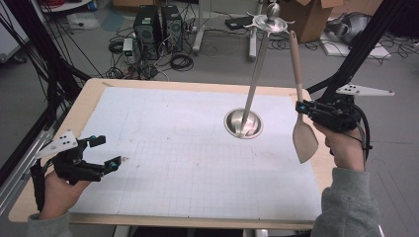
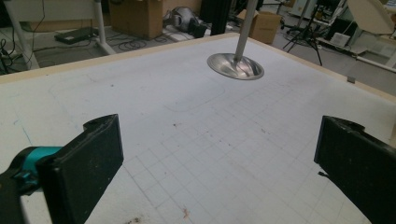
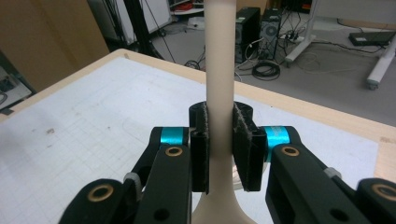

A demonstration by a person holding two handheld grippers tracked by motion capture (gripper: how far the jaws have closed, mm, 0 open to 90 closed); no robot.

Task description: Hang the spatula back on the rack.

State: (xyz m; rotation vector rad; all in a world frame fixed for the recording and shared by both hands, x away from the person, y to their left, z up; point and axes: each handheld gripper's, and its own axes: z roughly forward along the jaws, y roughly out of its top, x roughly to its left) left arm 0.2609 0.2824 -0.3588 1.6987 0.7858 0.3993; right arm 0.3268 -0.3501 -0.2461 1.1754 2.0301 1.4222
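Pinching the handle of a beige spatula (image 1: 302, 113), the right gripper (image 1: 302, 109) is holding the utensel upright to the right of the metal stand (image 1: 243, 123). In the high view the spatula's blade is pointing down, hanging above the table's right edge, lower than the stand's round base, and its handle is reaching up until the tip is sitting close under the hooked crown (image 1: 271, 22) at the top of the stand's pole. Whether the tip is touching the crown, I cannot tell. In the right gripper view the two black pads (image 3: 200, 149) are pressing on either side of the spatula (image 3: 219, 88) handle, just above where it is widening into the blade.

The left gripper (image 1: 101, 153) is resting well to the left of the stand, near the table's front left corner, with its jaws standing spread wide and nothing between them. In the left gripper view the stand's base (image 2: 235, 66) is lying far ahead, between the two open jaws, on the white gridded mat (image 1: 163, 148) that is covering most of the wooden table (image 1: 86, 96). The stand is sitting on the right half of that mat, its pole leaning up and to the right in the high view.
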